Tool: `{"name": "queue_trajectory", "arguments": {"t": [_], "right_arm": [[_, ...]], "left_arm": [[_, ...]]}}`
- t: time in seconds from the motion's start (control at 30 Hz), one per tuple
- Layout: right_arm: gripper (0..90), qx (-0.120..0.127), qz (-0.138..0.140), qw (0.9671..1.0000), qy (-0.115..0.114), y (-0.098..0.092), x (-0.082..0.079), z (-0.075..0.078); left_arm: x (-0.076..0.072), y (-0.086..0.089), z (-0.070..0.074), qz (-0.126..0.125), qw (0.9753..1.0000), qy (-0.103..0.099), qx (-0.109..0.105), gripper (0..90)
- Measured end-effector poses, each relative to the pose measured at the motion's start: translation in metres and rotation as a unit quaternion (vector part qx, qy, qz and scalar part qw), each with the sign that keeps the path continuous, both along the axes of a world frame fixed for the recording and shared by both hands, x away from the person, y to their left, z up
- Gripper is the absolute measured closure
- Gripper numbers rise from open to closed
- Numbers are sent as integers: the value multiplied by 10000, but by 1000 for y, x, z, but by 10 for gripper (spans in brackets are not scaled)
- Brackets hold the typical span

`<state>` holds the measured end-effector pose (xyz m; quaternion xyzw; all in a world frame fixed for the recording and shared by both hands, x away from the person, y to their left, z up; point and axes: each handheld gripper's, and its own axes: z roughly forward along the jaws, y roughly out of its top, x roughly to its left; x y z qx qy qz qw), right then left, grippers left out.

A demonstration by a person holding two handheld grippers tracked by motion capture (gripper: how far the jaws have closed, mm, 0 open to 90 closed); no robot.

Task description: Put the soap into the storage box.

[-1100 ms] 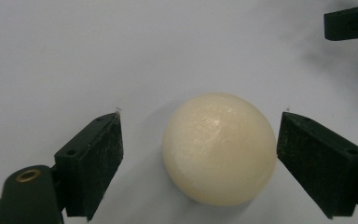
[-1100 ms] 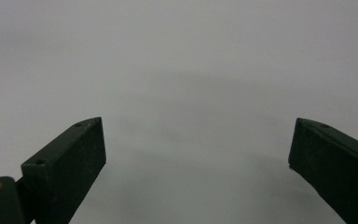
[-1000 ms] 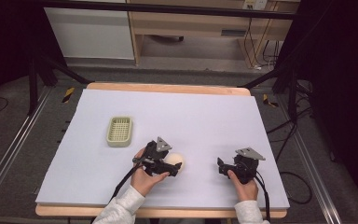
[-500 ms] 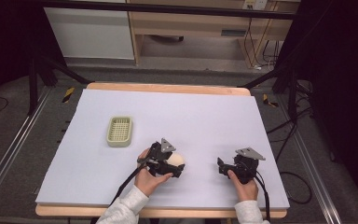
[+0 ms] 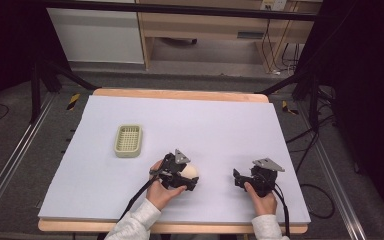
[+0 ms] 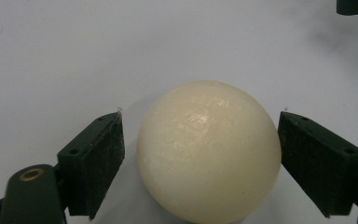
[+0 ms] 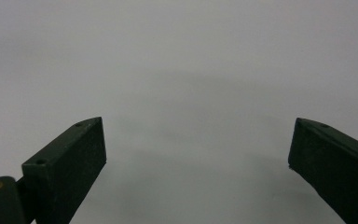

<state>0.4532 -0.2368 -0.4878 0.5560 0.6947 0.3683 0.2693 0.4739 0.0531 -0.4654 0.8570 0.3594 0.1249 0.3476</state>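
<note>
A cream ball (image 6: 209, 151) rests on the white table sheet between the jaws of my left gripper (image 6: 200, 154). The gripper is open: a thin gap shows at the left jaw, while the right jaw stands almost against the ball. In the high view the ball (image 5: 191, 171) peeks out at the right end of the left gripper (image 5: 189, 178), near the front middle of the table. My right gripper (image 5: 236, 178) lies further right, pointing left, and holds nothing. Its own view shows the right gripper (image 7: 198, 154) open wide over bare sheet.
A small pale green basket (image 5: 128, 140) with a mesh bottom stands at the left of the white sheet (image 5: 205, 125). The wooden table edge (image 5: 180, 94) runs along the back. Both cables trail off the front edge.
My left gripper has slid right, so the ball now sits between its jaws. The right gripper has stayed where it was.
</note>
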Motion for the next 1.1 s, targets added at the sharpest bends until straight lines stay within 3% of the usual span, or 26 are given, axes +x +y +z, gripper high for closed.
{"name": "queue_trajectory", "arguments": {"t": [0.47,1.1], "right_arm": [[45,-3,-2,10000,-3,0,0,0],[45,8,1,10000,1,0,0,0]], "left_arm": [[-1,-3,-4,-38,10000,26,21,229],[-1,-3,-3,-18,10000,29,26,234]]}}
